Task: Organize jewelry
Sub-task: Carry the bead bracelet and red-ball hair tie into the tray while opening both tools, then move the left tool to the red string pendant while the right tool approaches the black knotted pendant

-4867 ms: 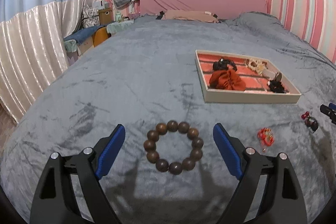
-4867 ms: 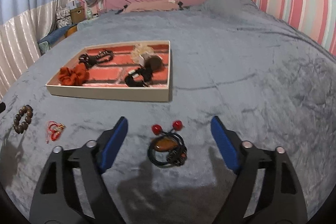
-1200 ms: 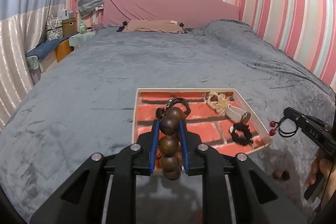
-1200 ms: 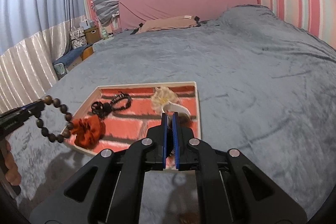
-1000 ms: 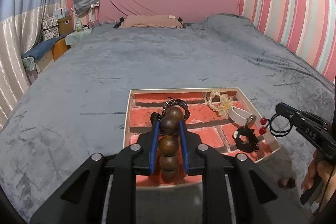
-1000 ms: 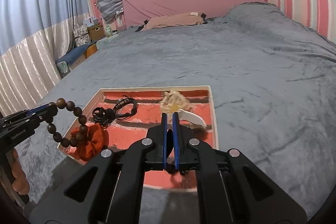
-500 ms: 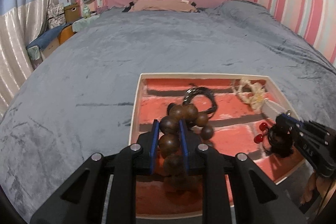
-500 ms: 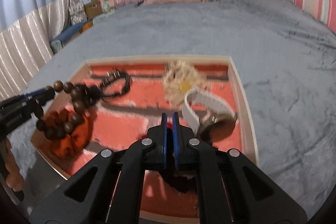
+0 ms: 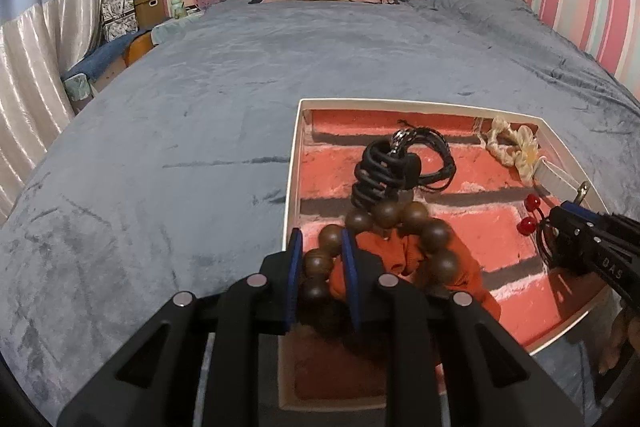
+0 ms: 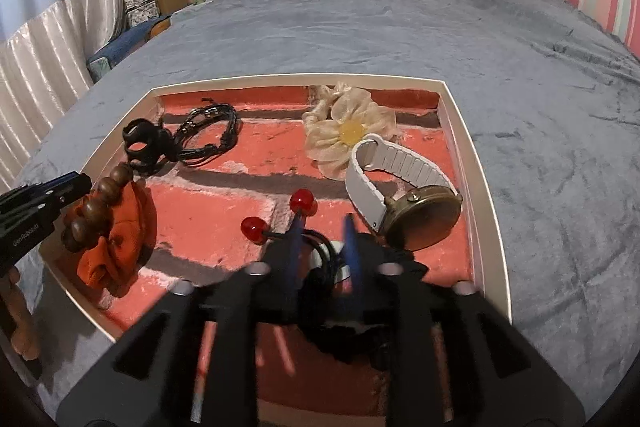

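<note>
A white-rimmed tray with a red brick-pattern floor lies on the grey bed. My left gripper is shut on a brown wooden bead bracelet, whose loop rests on the orange scrunchie in the tray. My right gripper is low over the tray, its blue fingers a small gap apart and blurred, with the black hair tie with red beads between them. The right gripper also shows in the left wrist view.
In the tray lie a black cord bracelet, a cream flower scrunchie and a white-strapped watch. The grey bedspread spreads all around. Curtains hang at the left, and a pink headboard stands far back.
Both grippers have come down into the tray. The bracelet loop now lies on the orange scrunchie. The right fingers have parted slightly around the hair tie.
</note>
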Motion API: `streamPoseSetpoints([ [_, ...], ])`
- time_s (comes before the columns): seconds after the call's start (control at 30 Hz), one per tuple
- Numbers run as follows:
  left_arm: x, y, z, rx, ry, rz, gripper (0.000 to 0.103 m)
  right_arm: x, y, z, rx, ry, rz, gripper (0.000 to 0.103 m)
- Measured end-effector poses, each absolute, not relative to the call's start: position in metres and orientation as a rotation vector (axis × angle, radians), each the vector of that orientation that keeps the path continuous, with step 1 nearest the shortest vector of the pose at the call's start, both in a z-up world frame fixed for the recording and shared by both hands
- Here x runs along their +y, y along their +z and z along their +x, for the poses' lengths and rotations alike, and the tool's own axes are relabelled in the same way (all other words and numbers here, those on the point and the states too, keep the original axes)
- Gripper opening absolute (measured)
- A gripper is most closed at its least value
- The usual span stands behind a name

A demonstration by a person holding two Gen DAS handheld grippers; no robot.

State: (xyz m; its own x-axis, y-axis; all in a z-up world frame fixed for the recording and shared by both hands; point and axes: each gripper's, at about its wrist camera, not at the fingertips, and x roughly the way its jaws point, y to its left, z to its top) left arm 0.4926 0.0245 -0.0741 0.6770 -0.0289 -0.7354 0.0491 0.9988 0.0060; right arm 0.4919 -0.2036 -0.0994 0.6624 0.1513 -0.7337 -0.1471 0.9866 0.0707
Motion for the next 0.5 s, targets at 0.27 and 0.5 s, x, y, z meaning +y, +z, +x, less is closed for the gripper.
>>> streamPoseSetpoints([
  [0.27,0.026,-0.039,0.466,0.752,-0.048,0.001,0.053,-0.212,-0.060,0.464,0.749,0.160,-0.028,0.062],
  [0.5,0.022,0.000,0.428,0.696,-0.069,-0.016,0.072,-0.234,-0.026,0.426,0.697,0.136,-0.027,0.086],
])
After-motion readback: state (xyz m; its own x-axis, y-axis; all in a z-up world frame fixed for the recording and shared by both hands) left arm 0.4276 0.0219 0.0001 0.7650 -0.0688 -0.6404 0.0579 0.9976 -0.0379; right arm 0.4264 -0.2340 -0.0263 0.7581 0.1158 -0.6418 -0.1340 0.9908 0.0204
